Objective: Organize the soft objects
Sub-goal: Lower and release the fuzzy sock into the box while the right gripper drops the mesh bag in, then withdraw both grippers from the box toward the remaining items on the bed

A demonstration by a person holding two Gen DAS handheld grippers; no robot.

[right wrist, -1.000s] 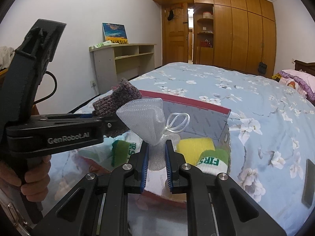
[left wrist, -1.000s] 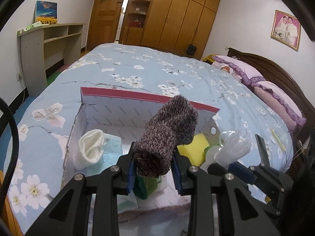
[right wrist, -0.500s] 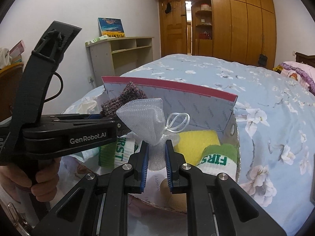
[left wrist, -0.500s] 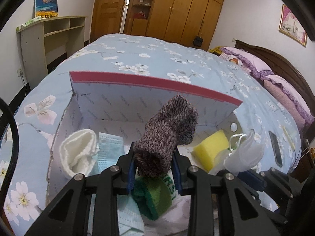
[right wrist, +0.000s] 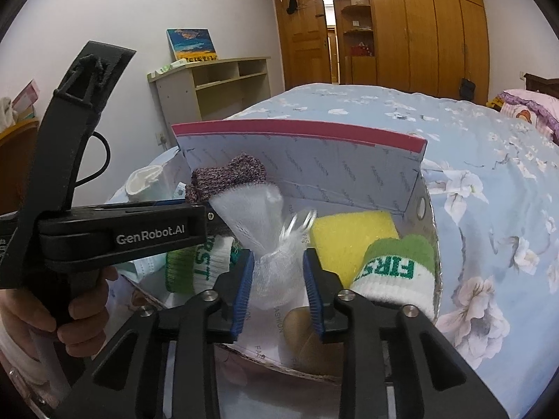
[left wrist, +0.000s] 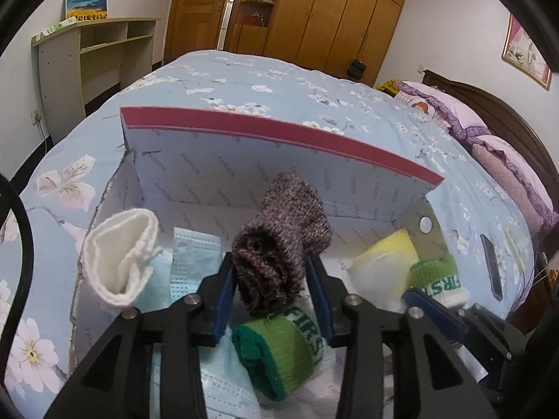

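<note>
Premises: a bedroom in a private home. A bed (left wrist: 279,87) with a blue floral cover fills mid-frame, with purple pillows (left wrist: 450,108) and a dark wooden headboard (left wrist: 506,118) at right. Along the top stand wooden wardrobes (left wrist: 342,14) and a door (left wrist: 195,10); a shelf unit (left wrist: 87,52) sits upper left, a framed picture (left wrist: 525,52) upper right.
</note>
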